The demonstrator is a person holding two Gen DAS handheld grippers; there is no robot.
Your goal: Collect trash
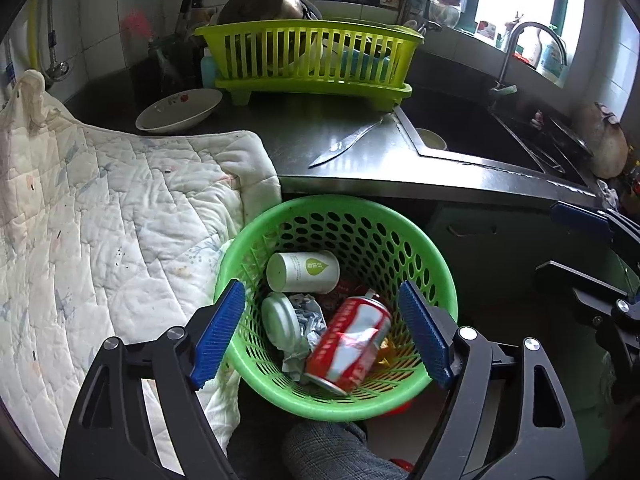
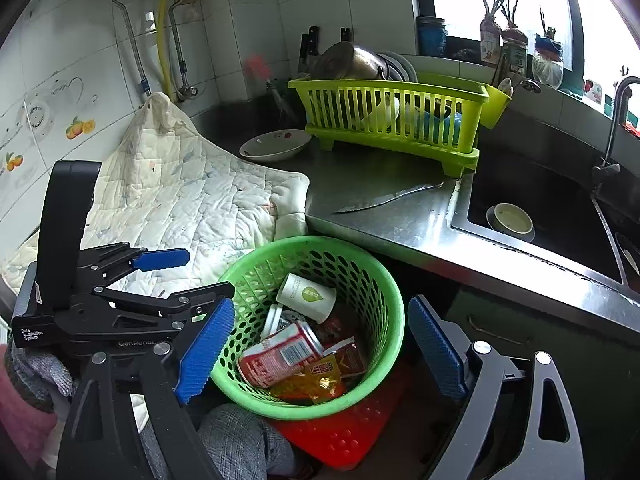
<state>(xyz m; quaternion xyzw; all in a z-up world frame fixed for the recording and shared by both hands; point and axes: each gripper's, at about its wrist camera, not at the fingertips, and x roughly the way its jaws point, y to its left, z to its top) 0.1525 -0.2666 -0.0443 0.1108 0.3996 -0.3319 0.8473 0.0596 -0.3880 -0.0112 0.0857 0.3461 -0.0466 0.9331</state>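
Note:
A round green basket [image 1: 328, 202] [image 2: 320, 242] stands below the counter edge. It holds a white paper cup [image 1: 304, 272] [image 2: 308, 298], a crushed red can [image 1: 348, 344] [image 2: 280, 354], a white lid [image 1: 280, 318], crumpled paper [image 1: 308, 316] and yellow sachets [image 2: 316, 380]. My left gripper [image 1: 324, 336] [image 2: 196, 276] hovers open over the basket's left side with nothing between its blue pads. The right gripper [image 2: 320, 344] [image 1: 580, 246] hangs open above the basket too, its jaws empty.
A knife [image 1: 346, 142] [image 2: 388, 198] lies on the steel counter near the sink [image 2: 560, 200]. Behind it are a yellow-green dish rack [image 1: 312, 52] and a white bowl [image 1: 178, 110]. A quilted cloth [image 1: 100, 220] covers the left. A red mat [image 2: 344, 432] and a person's knee [image 1: 328, 448] lie below.

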